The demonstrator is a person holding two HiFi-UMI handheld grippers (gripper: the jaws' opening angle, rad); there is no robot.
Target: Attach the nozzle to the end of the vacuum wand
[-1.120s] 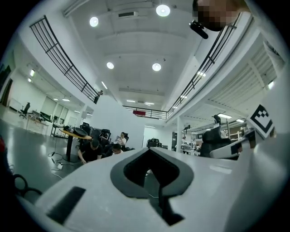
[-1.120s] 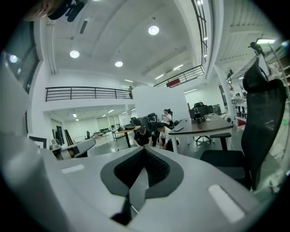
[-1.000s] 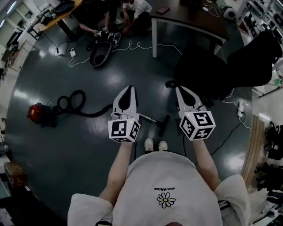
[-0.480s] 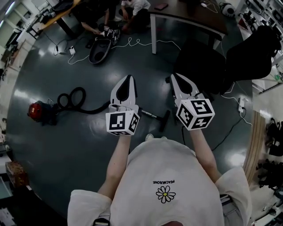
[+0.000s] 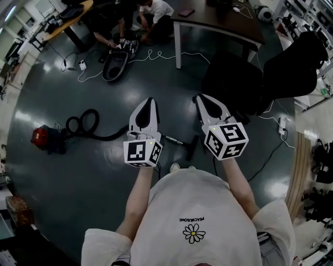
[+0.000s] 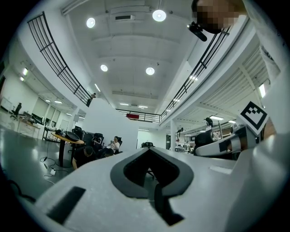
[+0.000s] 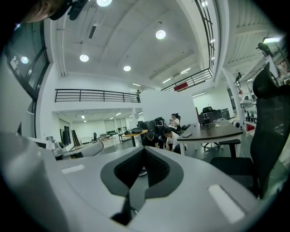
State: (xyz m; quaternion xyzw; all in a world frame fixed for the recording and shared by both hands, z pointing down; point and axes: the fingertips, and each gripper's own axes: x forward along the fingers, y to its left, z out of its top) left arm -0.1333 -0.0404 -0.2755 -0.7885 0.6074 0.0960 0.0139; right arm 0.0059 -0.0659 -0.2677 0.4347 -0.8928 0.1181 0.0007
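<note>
The person holds the left gripper (image 5: pixel 150 102) and the right gripper (image 5: pixel 200 98) out in front of the body, side by side, pointing toward 12 o'clock. Both have their jaws pinched fully together with nothing between them.

Below them, just ahead of the shoes (image 5: pixel 175 167), the vacuum wand (image 5: pixel 171 138) lies on the floor (image 5: pixel 104 176). The black nozzle (image 5: pixel 191 147) sits at its 3 o'clock end. Whether the two merely touch or are already socketed cannot be told from here.

The risks look like these:
- If the jaws come down without opening first, they would shove the wand rather than take it.
- The wand looks like a smooth round tube, so it may roll or slip in a light grip.
- The nozzle may skid on the glossy floor when pushed, so the other gripper probably has to brace it.
- A crooked approach would likely jam the tube at the socket's lip.
- The hose (image 5: pixel 106 137) trails toward 9 o'clock to the red canister (image 5: pixel 41 138), and its drag could twist the wand out of line.
- The feet are close enough to kick either part.

The floor is dark, polished and reflective, and it throws back the ceiling lamps. A power strip (image 5: pixel 283 124) and its lead lie at 3 o'clock. Black office chairs (image 5: pixel 291 62) stand at 2 o'clock and a dark table (image 5: pixel 218 23) at 12 to 1. At 11 to 12 o'clock, well away, people (image 5: pixel 151 13) crouch by another dark vacuum body (image 5: pixel 115 65), and a white cable (image 5: pixel 156 54) snakes from there toward the table. Shelving lines the far edges.
</note>
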